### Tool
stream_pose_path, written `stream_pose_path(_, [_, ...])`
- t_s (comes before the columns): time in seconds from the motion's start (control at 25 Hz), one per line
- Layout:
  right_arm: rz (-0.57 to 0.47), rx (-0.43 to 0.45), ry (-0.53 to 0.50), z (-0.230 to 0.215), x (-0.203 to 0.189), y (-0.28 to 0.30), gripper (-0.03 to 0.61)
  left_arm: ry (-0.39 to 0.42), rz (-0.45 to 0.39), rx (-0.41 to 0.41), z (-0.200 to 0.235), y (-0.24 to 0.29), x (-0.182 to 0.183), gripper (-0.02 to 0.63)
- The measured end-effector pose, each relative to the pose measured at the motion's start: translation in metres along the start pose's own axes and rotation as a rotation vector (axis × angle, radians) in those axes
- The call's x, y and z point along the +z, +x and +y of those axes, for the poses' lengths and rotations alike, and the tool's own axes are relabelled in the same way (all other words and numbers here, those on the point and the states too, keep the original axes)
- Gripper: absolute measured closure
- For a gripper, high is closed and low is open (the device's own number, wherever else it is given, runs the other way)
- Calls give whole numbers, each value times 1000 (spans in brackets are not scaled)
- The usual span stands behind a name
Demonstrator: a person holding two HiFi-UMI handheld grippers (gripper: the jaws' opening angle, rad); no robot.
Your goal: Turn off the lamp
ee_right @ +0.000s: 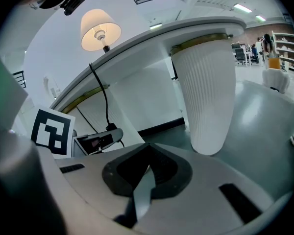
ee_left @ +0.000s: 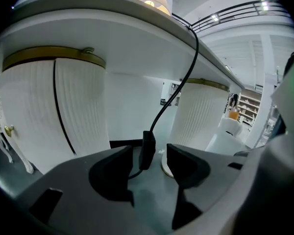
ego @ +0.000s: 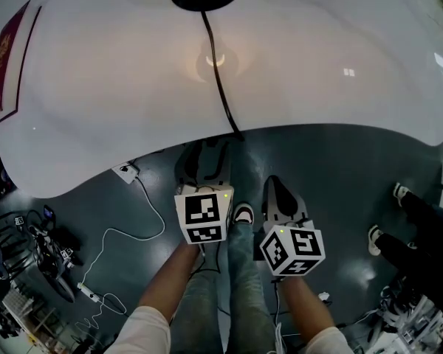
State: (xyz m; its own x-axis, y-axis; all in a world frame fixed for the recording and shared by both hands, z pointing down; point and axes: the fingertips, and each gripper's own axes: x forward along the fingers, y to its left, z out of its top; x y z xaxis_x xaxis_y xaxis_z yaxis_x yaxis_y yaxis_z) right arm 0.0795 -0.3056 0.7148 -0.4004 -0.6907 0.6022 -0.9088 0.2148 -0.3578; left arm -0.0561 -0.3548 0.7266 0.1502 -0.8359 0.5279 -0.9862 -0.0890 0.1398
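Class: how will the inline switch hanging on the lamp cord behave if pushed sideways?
The inline switch hangs free on the lamp cord, so it will probably swing aside rather than resist. The cord curves down from the table edge, so likely floppy. The switch looks small and rigid, likely light.

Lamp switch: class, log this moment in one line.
lamp lit | left gripper open, cord switch between jaws | right gripper shut, empty
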Motion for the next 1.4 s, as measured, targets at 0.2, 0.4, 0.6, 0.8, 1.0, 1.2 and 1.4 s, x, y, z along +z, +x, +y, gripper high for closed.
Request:
stream_pose_path(0.2, [11, -7, 13, -4, -4, 2, 580, -15, -11, 11, 3, 7, 4, 393])
stream_pose_path(0.4, [17, -7, 15, -6, -5, 4, 580, -17, -22, 18, 6, 9, 8, 394])
stream_pose_path(0.6, [20, -13, 18, -10, -6, 5, 580, 7, -35, 40, 8, 7, 8, 460])
stream_pose_path(0.8, [17, -16, 19, -13, -5, 3, 580, 1, -35, 42, 6, 6, 8, 460])
stream_pose_path(1.0, [19, -13, 16, -13, -4, 3, 580, 26, -40, 55, 5, 5, 9, 500])
stream_pose_path(1.2, [25, -11, 20, -13, -7, 4, 580, 33, -43, 64, 6, 5, 10, 517])
stream_pose_path(1.4, [28, -11, 23, -12, -9, 5, 580, 40, -41, 67, 7, 6, 9, 522])
